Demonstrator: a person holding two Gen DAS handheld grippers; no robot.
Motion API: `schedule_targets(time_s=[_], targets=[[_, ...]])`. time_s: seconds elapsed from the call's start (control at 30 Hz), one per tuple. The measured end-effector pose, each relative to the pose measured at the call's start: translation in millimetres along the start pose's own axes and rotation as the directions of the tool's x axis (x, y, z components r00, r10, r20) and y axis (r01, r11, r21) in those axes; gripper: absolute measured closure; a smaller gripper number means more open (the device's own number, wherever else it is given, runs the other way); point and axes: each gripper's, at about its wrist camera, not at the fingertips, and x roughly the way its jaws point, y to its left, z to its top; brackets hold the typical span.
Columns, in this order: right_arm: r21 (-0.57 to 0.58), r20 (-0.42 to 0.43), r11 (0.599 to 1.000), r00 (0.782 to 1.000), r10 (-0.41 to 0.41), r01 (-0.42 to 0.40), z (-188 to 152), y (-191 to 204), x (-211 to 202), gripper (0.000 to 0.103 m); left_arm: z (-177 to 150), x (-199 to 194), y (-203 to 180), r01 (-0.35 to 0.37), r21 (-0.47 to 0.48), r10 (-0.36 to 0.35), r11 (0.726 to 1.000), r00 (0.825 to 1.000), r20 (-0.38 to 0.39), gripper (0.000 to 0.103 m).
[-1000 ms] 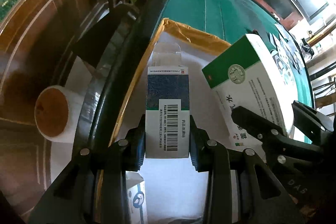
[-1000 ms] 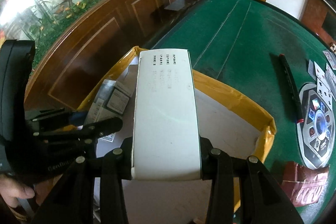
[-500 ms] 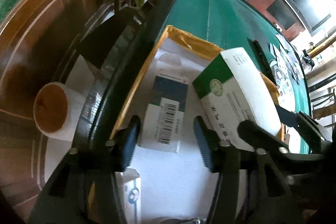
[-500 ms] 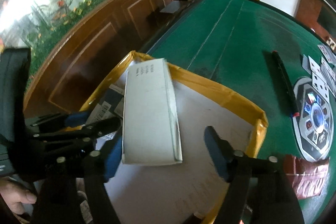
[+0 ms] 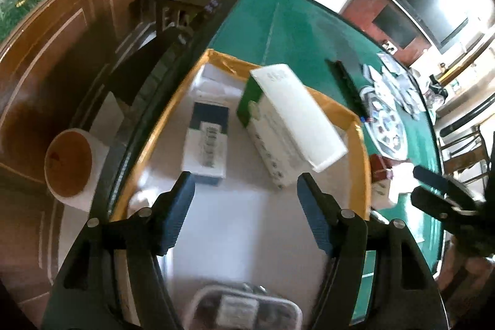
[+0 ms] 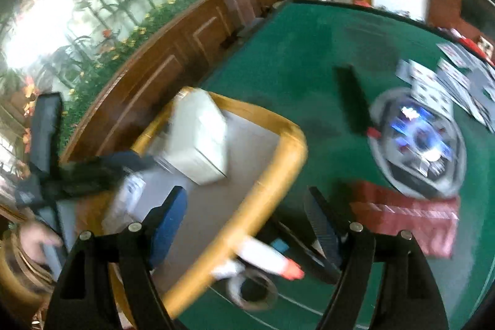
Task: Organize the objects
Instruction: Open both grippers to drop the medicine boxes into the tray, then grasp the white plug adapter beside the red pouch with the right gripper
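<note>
The green table (image 5: 297, 30) carries a yellow-rimmed box (image 5: 360, 126). Inside the box, a large green-and-white carton (image 5: 290, 126) lies tilted, and a smaller blue-and-white barcode carton (image 5: 207, 144) lies flat just beside it. The left gripper (image 5: 246, 215) is spread wide and empty; both cartons lie ahead of its fingertips, untouched. The right gripper (image 6: 247, 225) is likewise spread and empty, straddling the box rim; the large carton lies ahead, to its left.

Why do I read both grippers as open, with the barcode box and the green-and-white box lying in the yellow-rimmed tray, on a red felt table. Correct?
One slip: the felt table is green, as the left wrist view shows. Otherwise yes: left gripper and right gripper are open, and the barcode box and green-and-white box lie in the yellow-rimmed tray.
</note>
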Motion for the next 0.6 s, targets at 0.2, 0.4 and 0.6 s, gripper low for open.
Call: schedule_targets(time_s=[0.2, 0.4, 0.6], targets=[[0.114, -0.049, 0.992, 0.997, -0.054, 0.059, -52, -62, -15, 0.025, -22, -9, -42, 0.036, 0.06, -0.035, 0.998, 0.999, -0.016, 0.024], [0.155, -0.081, 0.987, 0.996, -0.037, 0.05, -87, -84, -16, 0.025, -65, -7, -107, 0.128, 0.153, -0.114, 0.98, 0.989, -0.097, 0.024], [-0.008, -0.073, 0.995, 0.992, 0.099, -0.099, -99, -49, -16, 0.025, -108, -10, -135, 0.182, 0.213, -0.15, 0.96, 0.976, -0.159, 0.024]])
